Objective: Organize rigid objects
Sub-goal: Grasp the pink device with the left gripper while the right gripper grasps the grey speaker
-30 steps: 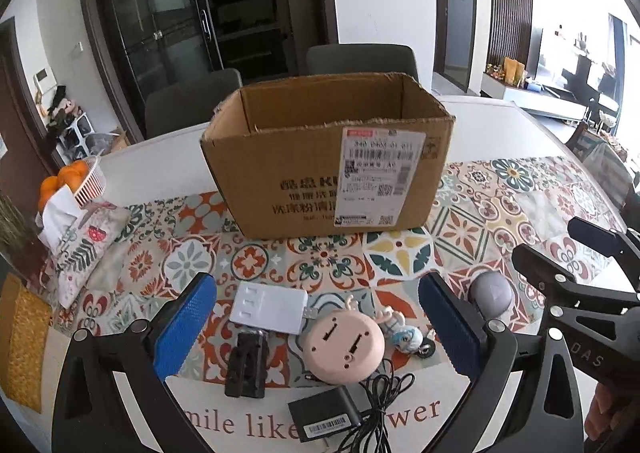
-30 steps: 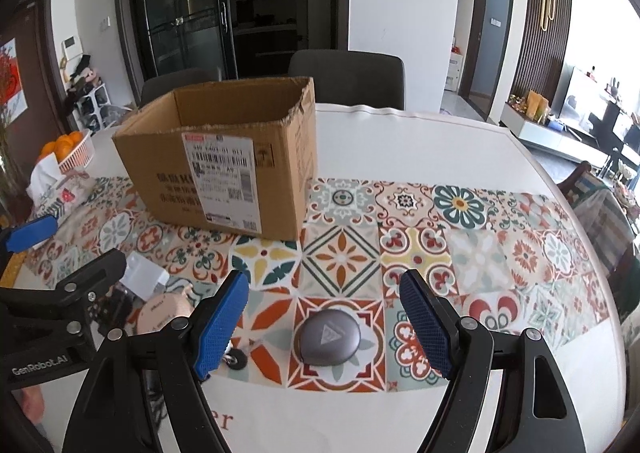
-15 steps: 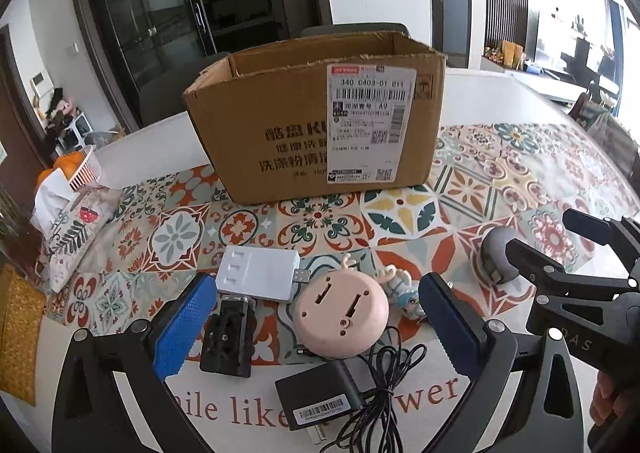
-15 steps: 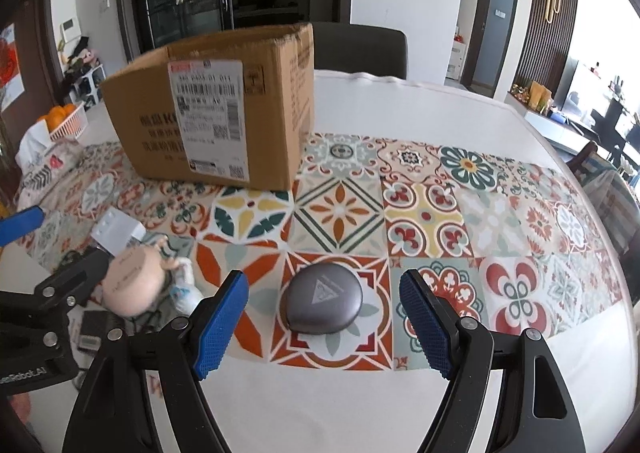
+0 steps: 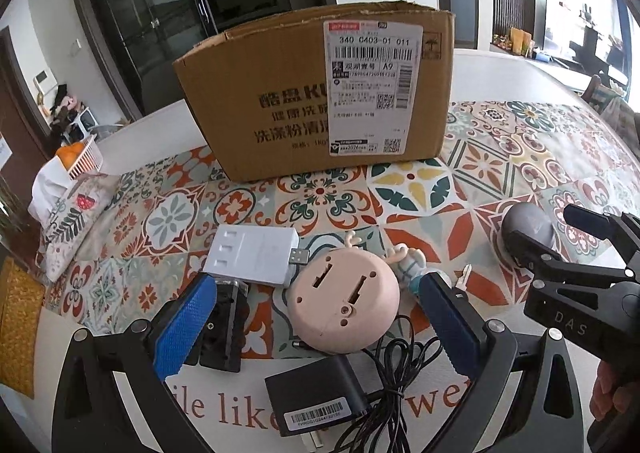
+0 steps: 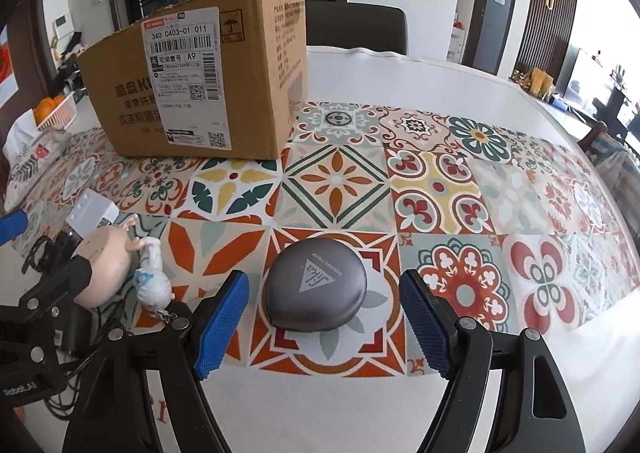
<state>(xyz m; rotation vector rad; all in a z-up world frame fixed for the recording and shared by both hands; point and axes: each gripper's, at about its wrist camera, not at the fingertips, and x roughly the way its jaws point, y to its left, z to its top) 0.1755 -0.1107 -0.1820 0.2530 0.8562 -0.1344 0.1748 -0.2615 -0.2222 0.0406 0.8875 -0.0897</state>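
An open cardboard box (image 5: 316, 93) (image 6: 192, 89) stands on the patterned table runner. In front of it lie a white USB hub (image 5: 252, 255), a round pink device (image 5: 344, 311), a small figurine keychain (image 5: 408, 265), a black block (image 5: 224, 323) and a black power adapter (image 5: 316, 401) with its cable. My left gripper (image 5: 316, 327) hangs open just above the pink device, which sits between its blue pads. A grey oval case (image 6: 318, 287) lies further right. Low over the case, my right gripper (image 6: 324, 323) is open, with the case just beyond its fingertips.
A floral pouch (image 5: 76, 221) and a basket of oranges (image 5: 80, 159) sit at the table's left end. Dark chairs (image 6: 356, 27) stand behind the table. The right gripper (image 5: 580, 273) shows at the right of the left wrist view, close to the grey case (image 5: 528, 227).
Both grippers have sunk toward the table; the objects look larger and nearer. The box top has dropped out of sight, only its side shows. Jaws stay open.
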